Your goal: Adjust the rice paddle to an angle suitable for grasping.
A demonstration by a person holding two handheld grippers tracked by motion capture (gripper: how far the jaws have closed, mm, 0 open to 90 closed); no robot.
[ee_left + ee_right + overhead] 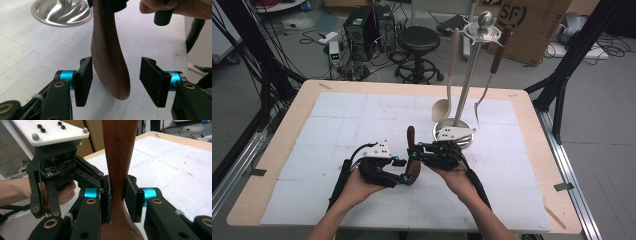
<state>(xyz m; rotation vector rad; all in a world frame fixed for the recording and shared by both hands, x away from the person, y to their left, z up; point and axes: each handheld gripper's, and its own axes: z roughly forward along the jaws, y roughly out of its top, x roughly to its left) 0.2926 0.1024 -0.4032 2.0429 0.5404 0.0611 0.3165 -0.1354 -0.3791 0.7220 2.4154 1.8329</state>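
Two hands come in from the bottom of the high view, each one carrying a tool. Right tool (117, 197) is clenched on a dark brown wooden handle (119, 157), its two black pads pressing the narrow part from both sides. Left tool (115, 80) is released: its pads stand apart on either side of the rounded lower end of the same handle (110, 65), and only the pad at the left of the left gripper view seems to lie very near the wood; whether it touches I cannot tell.

This handle is smooth, reddish brown, wider at the end and thinner in the middle, with small letters stamped along it. It stands almost upright between the two tools, above the white mat of the table (337, 115), near the front middle.

Behind the right tool, just beside it, is the round shiny base of a metal utensil stand (464, 85). On this stand hang a beige spoon (443, 107) and a fork with a brown handle (492, 75). Behind the table, on the floor, are a black stool (418, 42), computer cases (367, 27) with many cables, and a cardboard box (532, 25).
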